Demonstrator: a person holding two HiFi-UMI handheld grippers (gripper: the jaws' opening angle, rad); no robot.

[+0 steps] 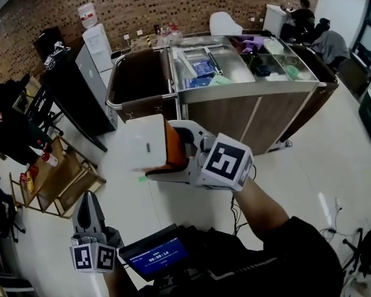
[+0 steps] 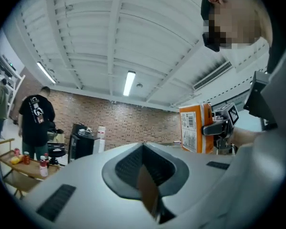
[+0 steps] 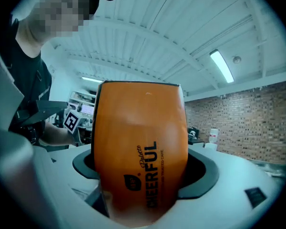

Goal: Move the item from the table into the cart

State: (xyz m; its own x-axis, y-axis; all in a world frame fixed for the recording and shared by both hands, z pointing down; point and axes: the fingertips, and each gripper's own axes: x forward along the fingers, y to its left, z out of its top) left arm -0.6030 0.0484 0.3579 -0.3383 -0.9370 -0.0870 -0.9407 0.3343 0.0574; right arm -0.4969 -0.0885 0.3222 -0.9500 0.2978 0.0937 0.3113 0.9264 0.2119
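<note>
An orange and white box hangs over the floor in front of the cart. My right gripper is shut on it, one jaw above and one below. In the right gripper view the box fills the gap between the jaws, its orange face with dark print towards the camera. The left gripper view shows the same box off to the right, still gripped. My left gripper stays low at the bottom left, jaws together with nothing between them. The cart's steel top holds several items in compartments.
A dark bin forms the cart's left end. A black cabinet and water dispenser stand at the left. A wooden trolley with bottles is nearer. People sit at the back right; one stands by the trolley.
</note>
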